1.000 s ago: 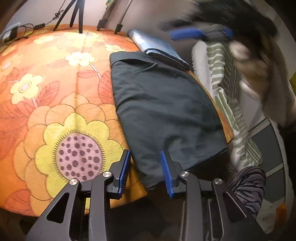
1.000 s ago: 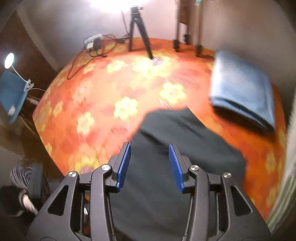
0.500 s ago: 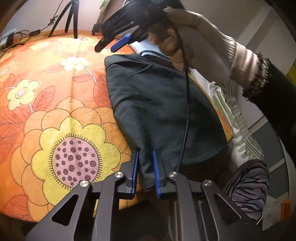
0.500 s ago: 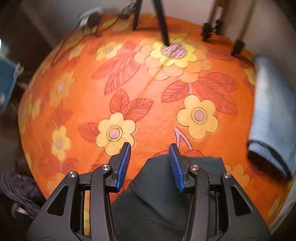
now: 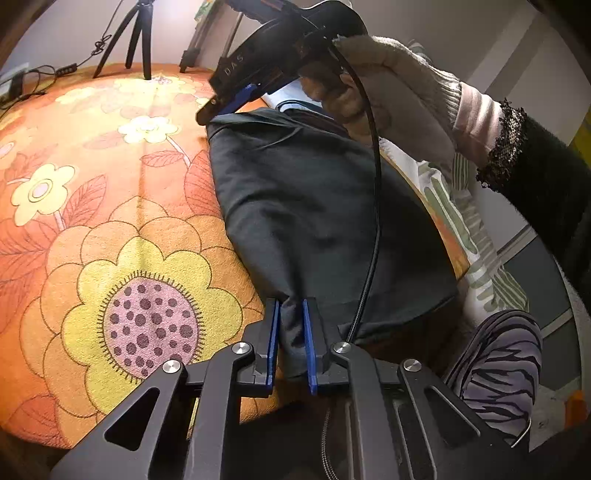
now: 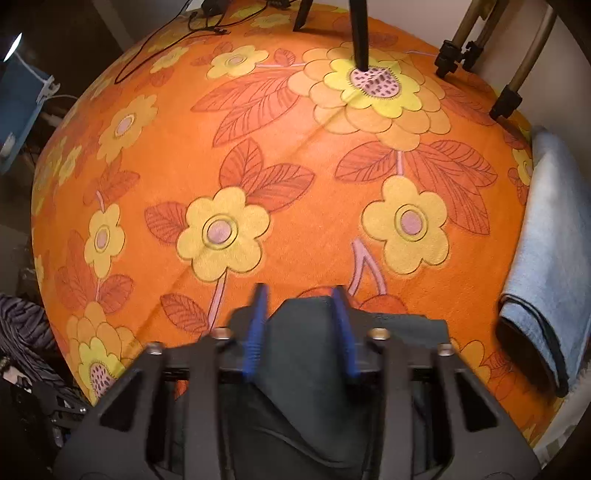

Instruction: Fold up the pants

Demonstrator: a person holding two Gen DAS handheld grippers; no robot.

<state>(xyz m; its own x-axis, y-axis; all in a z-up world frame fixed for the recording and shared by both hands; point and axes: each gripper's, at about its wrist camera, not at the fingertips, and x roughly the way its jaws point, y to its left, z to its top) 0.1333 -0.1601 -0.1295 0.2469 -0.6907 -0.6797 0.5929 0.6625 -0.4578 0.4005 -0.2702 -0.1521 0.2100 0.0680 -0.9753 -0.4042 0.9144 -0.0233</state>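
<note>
Dark grey-green pants (image 5: pixel 317 206) lie lengthwise on the orange floral tablecloth (image 5: pixel 110 206). My left gripper (image 5: pixel 290 325) is shut on the near edge of the pants at the table's front. My right gripper (image 5: pixel 221 107), held in a gloved hand, sits at the far end of the pants. In the right wrist view the right gripper (image 6: pixel 301 314) has a raised fold of the pants (image 6: pixel 306 354) between its blue fingers, which still stand apart on either side of it.
Folded light blue jeans (image 6: pixel 550 258) lie at the table's right edge. Tripod legs (image 6: pixel 360 33) and stand feet (image 6: pixel 506 99) rest on the far part of the tablecloth (image 6: pixel 258 147). Cables (image 6: pixel 166 40) trail at the back left.
My left gripper has closed on the pants' near edge. My right gripper has come down to the far end, and cloth now sits between its fingers.
</note>
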